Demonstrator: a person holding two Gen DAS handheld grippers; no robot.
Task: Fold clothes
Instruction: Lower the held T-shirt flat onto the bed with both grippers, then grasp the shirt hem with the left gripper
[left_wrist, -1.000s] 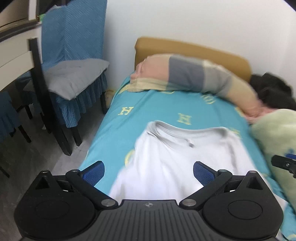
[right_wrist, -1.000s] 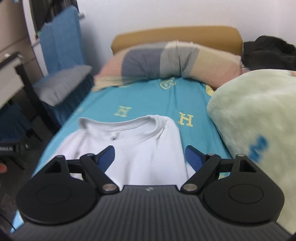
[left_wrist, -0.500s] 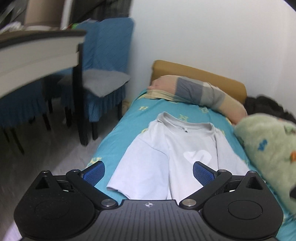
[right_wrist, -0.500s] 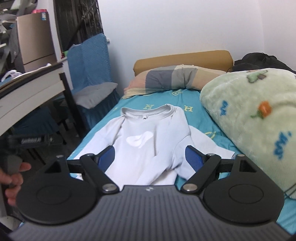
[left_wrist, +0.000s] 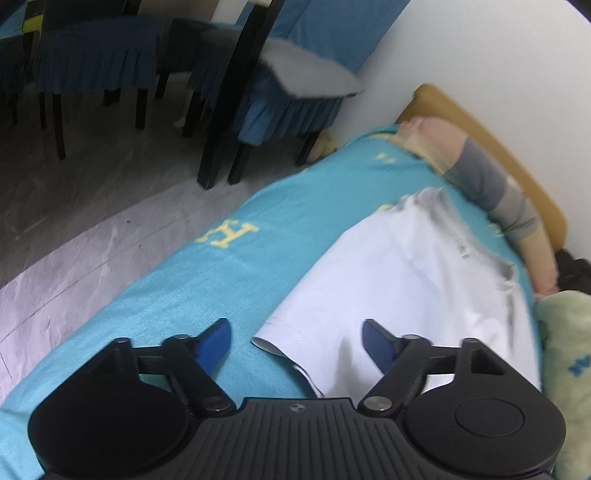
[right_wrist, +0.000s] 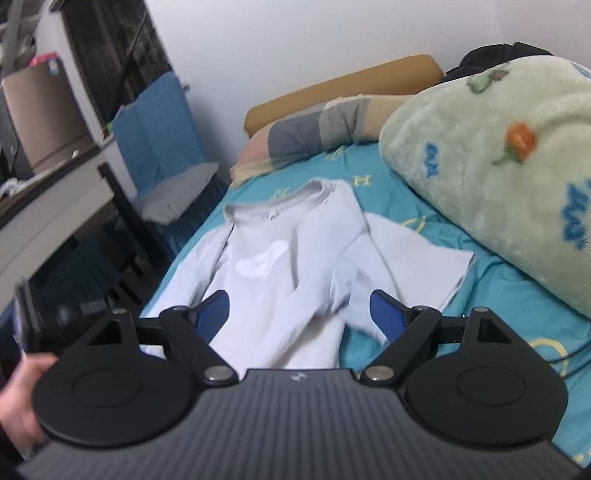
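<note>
blue-padded jaws stand spread on both tools, holding nothing. the left gripper (left_wrist: 295, 338) has swung down and sideways since half a second ago, when it looked along the bed from farther back; it now hangs just above the left sleeve hem of the shirt (left_wrist: 399, 280), one pad over the sheet (left_wrist: 236, 266), the other over white cloth. the right gripper (right_wrist: 300, 308) has tilted and dipped a little toward the shirt's lower body, with the right sleeve spread beside it. i judge folding has not begun: the shirt lies flat, collar toward the pillow (right_wrist: 314, 127), and the left tool looks set to take the sleeve first. counted: one shirt, two grippers, one striped pillow beyond the collar, one green blanket (right_wrist: 498, 166) right of the shirt, one chair (right_wrist: 162, 147) left of it.
</note>
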